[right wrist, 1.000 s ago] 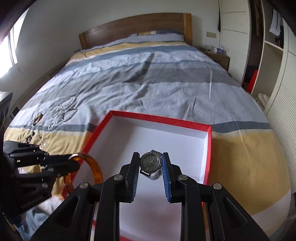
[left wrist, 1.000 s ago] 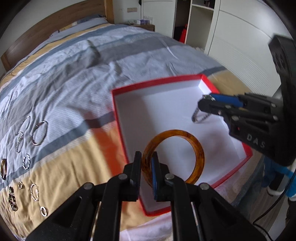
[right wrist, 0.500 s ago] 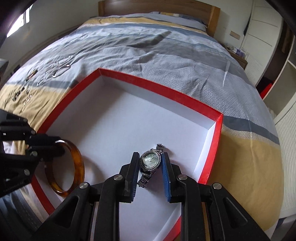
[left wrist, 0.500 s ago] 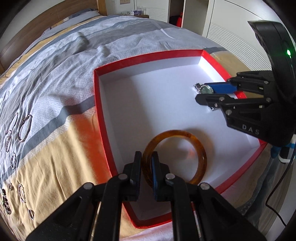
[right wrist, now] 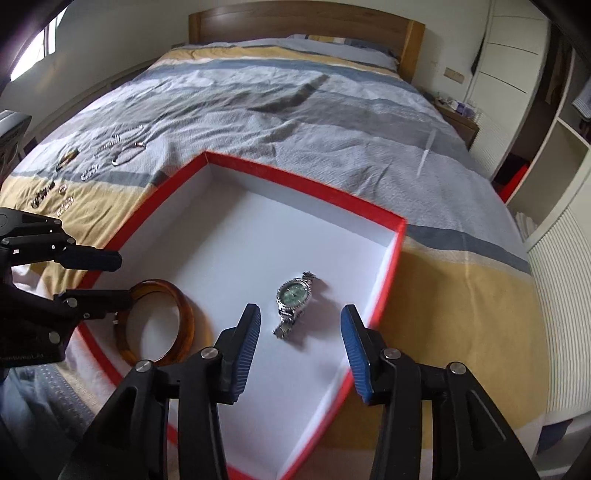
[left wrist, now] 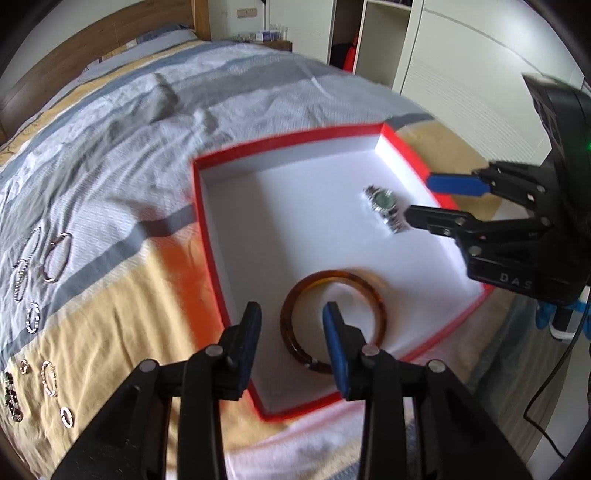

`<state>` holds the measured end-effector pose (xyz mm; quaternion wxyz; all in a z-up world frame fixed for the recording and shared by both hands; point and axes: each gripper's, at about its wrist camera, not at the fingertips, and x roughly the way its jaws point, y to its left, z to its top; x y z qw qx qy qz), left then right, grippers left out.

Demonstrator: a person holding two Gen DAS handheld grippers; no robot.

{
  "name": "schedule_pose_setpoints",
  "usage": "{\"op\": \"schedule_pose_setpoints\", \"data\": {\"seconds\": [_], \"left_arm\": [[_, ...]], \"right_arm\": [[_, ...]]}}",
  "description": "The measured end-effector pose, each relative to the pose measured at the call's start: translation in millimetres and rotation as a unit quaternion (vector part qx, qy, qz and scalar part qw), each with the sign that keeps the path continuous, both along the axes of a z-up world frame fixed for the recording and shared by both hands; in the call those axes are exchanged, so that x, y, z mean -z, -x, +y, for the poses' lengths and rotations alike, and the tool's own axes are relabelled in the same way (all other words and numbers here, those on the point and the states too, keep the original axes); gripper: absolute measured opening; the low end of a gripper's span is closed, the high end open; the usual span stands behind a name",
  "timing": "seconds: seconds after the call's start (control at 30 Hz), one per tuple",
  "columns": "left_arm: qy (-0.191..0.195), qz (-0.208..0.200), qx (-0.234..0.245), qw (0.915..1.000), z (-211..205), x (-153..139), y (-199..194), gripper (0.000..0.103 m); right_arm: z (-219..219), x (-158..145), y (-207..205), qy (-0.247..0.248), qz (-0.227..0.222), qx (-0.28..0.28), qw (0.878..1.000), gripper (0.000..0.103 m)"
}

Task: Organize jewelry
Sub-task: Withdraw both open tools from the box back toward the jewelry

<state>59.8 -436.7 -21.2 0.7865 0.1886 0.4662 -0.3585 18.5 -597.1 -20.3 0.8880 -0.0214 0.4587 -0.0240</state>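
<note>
A red box with a white inside (left wrist: 201,206) (right wrist: 295,177) lies on the striped bed. An amber bangle (left wrist: 373,295) (right wrist: 184,317) lies flat near the box's front left corner. A silver watch with a green dial (left wrist: 384,201) (right wrist: 293,295) lies on the box floor near its right wall. My left gripper (left wrist: 291,321) is open over the bangle's near rim and holds nothing; it also shows in the right wrist view (right wrist: 110,277). My right gripper (right wrist: 301,325) is open just behind the watch and holds nothing; it also shows in the left wrist view (left wrist: 424,201).
Several loose bracelets and rings (left wrist: 55,258) (right wrist: 122,151) lie on the bedspread left of the box. A wooden headboard (right wrist: 306,18) stands at the far end. White wardrobes and shelves (right wrist: 535,129) stand to the right. A nightstand (right wrist: 458,122) stands beside the bed.
Both grippers have opened. The bangle left my left gripper and lies flat in the box. The watch left my right gripper and lies on the box floor.
</note>
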Motion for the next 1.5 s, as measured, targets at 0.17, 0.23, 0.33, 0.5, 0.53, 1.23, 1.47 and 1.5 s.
{"op": "schedule_pose_setpoints", "data": {"seconds": [0.17, 0.23, 0.33, 0.5, 0.53, 1.23, 1.47, 1.5], "left_arm": [[0.017, -0.015, 0.001, 0.9997, 18.9, -30.2, 20.2, 0.033], [0.013, -0.024, 0.002, 0.9996, 30.6, -42.6, 29.4, 0.033], [0.007, -0.033, -0.009, 0.9994, 51.1, -60.8, 39.7, 0.033], [0.014, -0.058, -0.034, 0.9976, 98.8, -89.5, 55.5, 0.034], [0.016, -0.060, -0.040, 0.9972, 111.3, -94.7, 59.2, 0.034], [0.052, -0.142, -0.246, 0.9574, 398.9, -139.0, 116.5, 0.034], [0.046, -0.130, -0.281, 0.9497, 431.8, -128.1, 113.8, 0.034], [0.046, -0.127, -0.283, 0.9496, 433.8, -125.5, 112.5, 0.034]], "right_arm": [[0.1, -34.9, 36.6, -0.010, -0.028, 0.030, 0.999, 0.045], [5.1, -47.4, 47.7, -0.007, -0.037, 0.032, 0.999, 0.045], [17.8, -71.7, 68.5, -0.006, -0.058, 0.034, 0.998, 0.045], [46.9, -109.7, 99.1, -0.017, -0.098, 0.034, 0.994, 0.045], [54.4, -115.8, 104.3, -0.020, -0.107, 0.030, 0.994, 0.045], [218.6, -166.2, 134.7, -0.081, -0.175, -0.061, 0.979, 0.045], [239.7, -163.5, 117.2, -0.100, -0.176, -0.077, 0.976, 0.044], [241.3, -161.6, 114.3, -0.100, -0.174, -0.076, 0.977, 0.043]]}}
